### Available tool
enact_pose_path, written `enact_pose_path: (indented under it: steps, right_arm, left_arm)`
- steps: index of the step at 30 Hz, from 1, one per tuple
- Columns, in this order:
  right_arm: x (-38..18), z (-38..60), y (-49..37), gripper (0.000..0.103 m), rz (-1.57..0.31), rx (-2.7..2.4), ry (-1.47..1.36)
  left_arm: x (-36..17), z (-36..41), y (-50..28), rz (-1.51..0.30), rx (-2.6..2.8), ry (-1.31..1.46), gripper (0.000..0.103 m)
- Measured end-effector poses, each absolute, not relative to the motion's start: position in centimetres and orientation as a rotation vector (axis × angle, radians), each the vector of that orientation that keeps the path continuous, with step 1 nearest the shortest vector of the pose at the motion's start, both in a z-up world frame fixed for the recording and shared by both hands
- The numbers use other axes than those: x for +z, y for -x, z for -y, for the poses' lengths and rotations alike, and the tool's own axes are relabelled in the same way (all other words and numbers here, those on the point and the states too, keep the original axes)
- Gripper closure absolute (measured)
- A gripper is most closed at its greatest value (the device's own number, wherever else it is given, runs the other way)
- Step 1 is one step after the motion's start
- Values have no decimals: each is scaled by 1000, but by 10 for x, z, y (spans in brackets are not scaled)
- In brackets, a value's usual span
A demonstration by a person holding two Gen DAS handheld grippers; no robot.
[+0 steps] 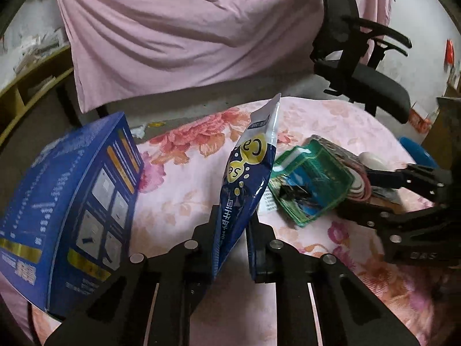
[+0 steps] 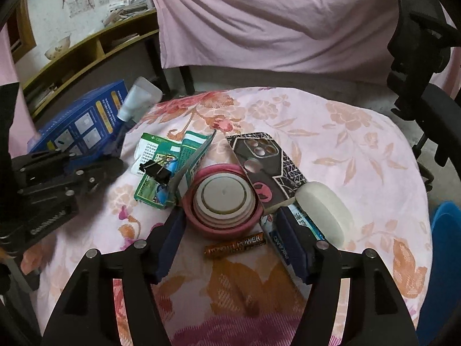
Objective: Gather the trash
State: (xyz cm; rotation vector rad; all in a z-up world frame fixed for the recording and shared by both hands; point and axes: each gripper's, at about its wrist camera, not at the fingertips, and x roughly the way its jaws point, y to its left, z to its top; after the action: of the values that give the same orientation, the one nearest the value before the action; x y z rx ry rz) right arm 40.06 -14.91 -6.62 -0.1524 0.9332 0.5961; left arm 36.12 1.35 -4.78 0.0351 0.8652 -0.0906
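Blue/white snack pouch w/ yellow "Ca" circles stands upright between the left tongs, pinched at its lower end, top corner pointing up and away; its base sits at or just above the floral tabletop, can't tell which. Left tongs nearly together, clamped on the pouch. Blue carton stands open-mouthed just beside on the left, prob. the bin for this trash. To do this step well, I'd judge: keep the pinch firm since the foil looks slippery and floppy, lift clear before swinging left, and drop the pouch end-first into the carton so it doesn't catch the rim. Right tongs are apart, empty, w/ the pink-and-white collapsible cup sitting between and just ahead of the fingers, not pressed by either pad. Around it: brown "POWER" battery just nearer the camera, patterned phone case touching the cup's right side, pale oval soap-like lump further right, green packet w/ a black binder clip on the left. Both tongs angle down toward the tabletop; the left tool comes in from the left edge in the right wrist view, the right tool from the right edge in the left wrist view, so they work side by side w/o touching. No hand visible in either view.
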Motion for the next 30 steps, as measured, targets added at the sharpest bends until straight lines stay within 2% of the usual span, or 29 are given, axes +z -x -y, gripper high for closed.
enact_pose_path:
  steps: [7, 13, 14, 15, 16, 20, 22, 23, 24, 30]
  right_arm:
    - [-69, 143, -408, 33, -937, 593, 164]
    - [-66, 143, -399, 45, -907, 619, 180]
    - [-66, 144, -398, 59, -902, 621, 180]
    - [-65, 146, -395, 85, -895, 621, 175]
    - [-64, 149, -395, 91, -895, 627, 163]
    - [-65, 158, -395, 90, -909, 637, 129]
    - [-63, 159, -394, 77, -905, 649, 126]
    - [-61, 159, -394, 63, -897, 654, 121]
    - [-60, 159, -393, 59, -888, 659, 119]
    - [-66, 154, -411, 59, -936, 671, 63]
  left_arm:
    - [-49, -14, -358, -884, -107, 2, 90]
    - [-42, -20, -350, -864, -98, 47, 91]
    - [-41, -21, -348, -859, -95, 57, 91]
    - [-41, -21, -347, -858, -93, 66, 91]
    - [-40, -22, -345, -856, -94, 74, 91]
    - [-40, -16, -339, -857, -78, 64, 91]
    - [-39, -15, -340, -856, -62, 63, 91]
    - [-38, -16, -340, -853, -55, 69, 91]
    - [-37, -17, -340, -848, -47, 80, 91]
    - [-40, -23, -346, -857, -44, 134, 91]
